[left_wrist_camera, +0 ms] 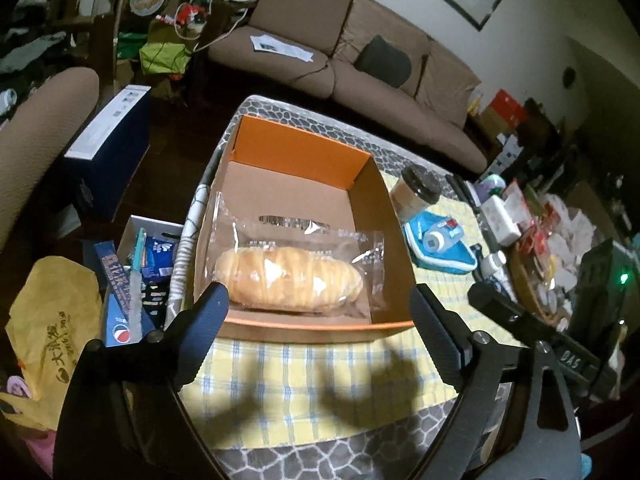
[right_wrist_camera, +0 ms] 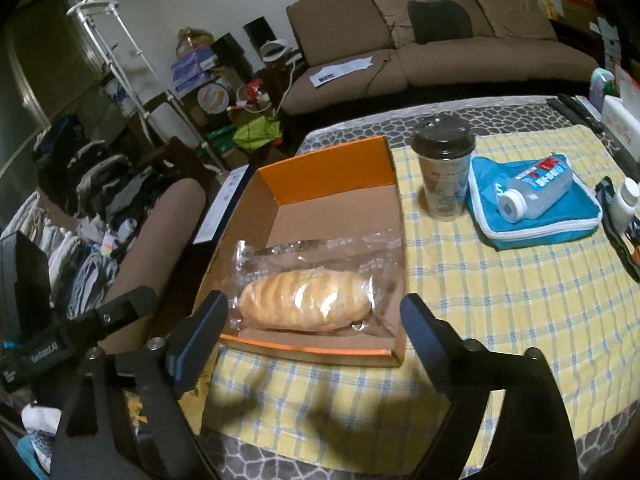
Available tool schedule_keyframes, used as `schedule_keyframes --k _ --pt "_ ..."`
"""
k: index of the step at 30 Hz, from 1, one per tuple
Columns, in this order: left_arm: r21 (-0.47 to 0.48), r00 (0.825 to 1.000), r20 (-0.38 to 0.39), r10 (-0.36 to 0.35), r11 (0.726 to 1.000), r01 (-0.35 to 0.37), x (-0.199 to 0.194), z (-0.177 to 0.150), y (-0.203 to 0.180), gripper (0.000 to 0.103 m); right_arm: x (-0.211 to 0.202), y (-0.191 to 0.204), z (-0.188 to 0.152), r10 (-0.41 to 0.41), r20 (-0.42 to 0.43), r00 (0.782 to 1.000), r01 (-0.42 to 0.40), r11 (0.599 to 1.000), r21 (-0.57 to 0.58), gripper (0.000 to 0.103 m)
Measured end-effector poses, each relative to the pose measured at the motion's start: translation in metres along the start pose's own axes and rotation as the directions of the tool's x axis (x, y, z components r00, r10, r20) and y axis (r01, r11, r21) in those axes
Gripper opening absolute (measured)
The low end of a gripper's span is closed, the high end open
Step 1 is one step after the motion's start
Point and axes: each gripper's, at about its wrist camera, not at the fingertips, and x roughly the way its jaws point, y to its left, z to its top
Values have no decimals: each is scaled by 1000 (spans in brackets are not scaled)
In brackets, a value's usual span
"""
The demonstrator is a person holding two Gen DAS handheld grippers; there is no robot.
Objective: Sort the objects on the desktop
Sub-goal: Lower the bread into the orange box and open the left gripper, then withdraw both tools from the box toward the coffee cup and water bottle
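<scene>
A bread roll in a clear wrapper (left_wrist_camera: 290,278) (right_wrist_camera: 306,300) lies inside an orange cardboard box (left_wrist_camera: 300,150) (right_wrist_camera: 332,170) on the yellow checked cloth. My left gripper (left_wrist_camera: 320,304) hangs above the box's near edge, jaws wide apart, nothing between the pads. My right gripper (right_wrist_camera: 314,312) hovers over the same near edge, also open and empty. To the right of the box stand a lidded paper cup (left_wrist_camera: 414,196) (right_wrist_camera: 444,172) and a blue pouch (left_wrist_camera: 440,248) (right_wrist_camera: 536,216) with a small plastic bottle (left_wrist_camera: 442,238) (right_wrist_camera: 532,190) lying on it.
A white bottle (right_wrist_camera: 626,200) and cluttered small items (left_wrist_camera: 532,232) fill the table's right side. A brown sofa (right_wrist_camera: 432,36) stands behind the table. Boxes and a yellow bag (left_wrist_camera: 52,328) lie on the floor to the left, beside a chair (right_wrist_camera: 160,232).
</scene>
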Motion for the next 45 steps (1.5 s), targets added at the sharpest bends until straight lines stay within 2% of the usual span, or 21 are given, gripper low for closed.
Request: schedule_keyframes --k 2,5,9,20,35,45 --pt "15 1000 -1 8 1000 -8 -2 -4 -3 92 -5 -1 -3 -7 12 1000 7 1000 0 101" --pt "23 1000 0 20 1000 -20 -3 -10 -4 97 -9 -3 -8 -12 19 1000 12 1000 -5 101" --pt "34 999 -7 41 999 -41 -2 -20 -5 98 -9 -5 -14 -2 -3 1000 2 1000 -11 102" --pt "75 995 -14 102 992 -100 4 -37 -11 100 -9 -9 -26 -62 -10 998 61 995 -74 102" --pt "86 993 -39 111 990 -108 12 -42 -21 103 -17 -14 -29 -106 10 994 106 987 -120 102" --pt "103 995 -69 77 992 -69 30 -43 -44 103 -22 -35 -28 -129 14 992 129 985 -117 102"
